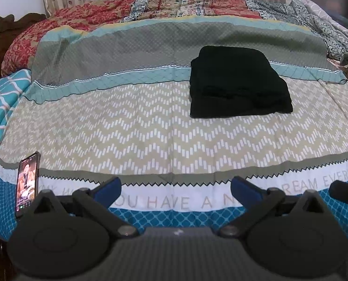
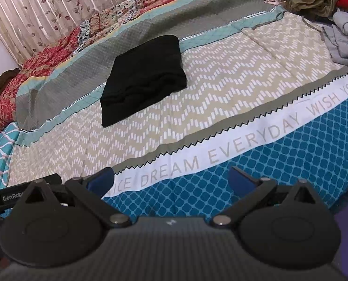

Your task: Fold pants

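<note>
Phone (image 1: pixel 27 185) well apart from folded pants (image 1: pixel 238 82)

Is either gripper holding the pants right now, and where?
Nothing is held. The left gripper and right gripper are both open and empty, apart from the folded black pants lying on the bedspread.

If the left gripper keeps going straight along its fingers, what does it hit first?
Probably the bedspread. The left gripper is open and aimed over bare chevron fabric; the folded black pants lie right of that line, the phone well left. Depth is hard to judge through the fisheye.
</note>
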Demonstrator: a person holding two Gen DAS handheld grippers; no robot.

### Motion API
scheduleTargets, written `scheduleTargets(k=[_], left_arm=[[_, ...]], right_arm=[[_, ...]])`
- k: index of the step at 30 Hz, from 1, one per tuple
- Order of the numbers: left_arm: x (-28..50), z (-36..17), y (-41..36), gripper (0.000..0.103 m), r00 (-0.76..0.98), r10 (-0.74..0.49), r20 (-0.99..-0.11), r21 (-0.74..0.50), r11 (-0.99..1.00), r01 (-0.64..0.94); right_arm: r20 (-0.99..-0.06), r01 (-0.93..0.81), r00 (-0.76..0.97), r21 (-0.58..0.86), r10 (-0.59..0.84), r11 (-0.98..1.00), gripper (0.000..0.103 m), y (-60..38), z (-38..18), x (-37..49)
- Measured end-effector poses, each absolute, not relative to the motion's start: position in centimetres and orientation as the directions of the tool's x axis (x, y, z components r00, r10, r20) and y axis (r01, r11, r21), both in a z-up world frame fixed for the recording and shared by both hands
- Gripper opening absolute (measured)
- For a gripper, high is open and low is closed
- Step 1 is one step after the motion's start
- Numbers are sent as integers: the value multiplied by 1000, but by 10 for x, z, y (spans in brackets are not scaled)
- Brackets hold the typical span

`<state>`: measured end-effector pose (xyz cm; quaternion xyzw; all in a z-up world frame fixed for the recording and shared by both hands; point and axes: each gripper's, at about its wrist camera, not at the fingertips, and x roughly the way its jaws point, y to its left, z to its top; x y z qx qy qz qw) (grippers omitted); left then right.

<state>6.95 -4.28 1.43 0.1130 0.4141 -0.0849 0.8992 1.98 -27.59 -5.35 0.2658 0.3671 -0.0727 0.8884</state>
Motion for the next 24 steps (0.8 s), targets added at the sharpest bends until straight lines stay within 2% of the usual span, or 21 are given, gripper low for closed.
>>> scheduleTargets(k=[9,14,24], left_arm=[[67,26,-35,103,682,-81,-727,105,968,227],[68,24,-35,103,665,-97,-741,91,966,242],[66,17,-36,103,663,-32,-747,156,963,222]], right_arm=[[-693,331,718,422,65,844,103,-277,-53,19],[-694,338,717,428,65,838,103,-277,-55,17],[-700,351,711,440,70,827,103,-278,-57,15]])
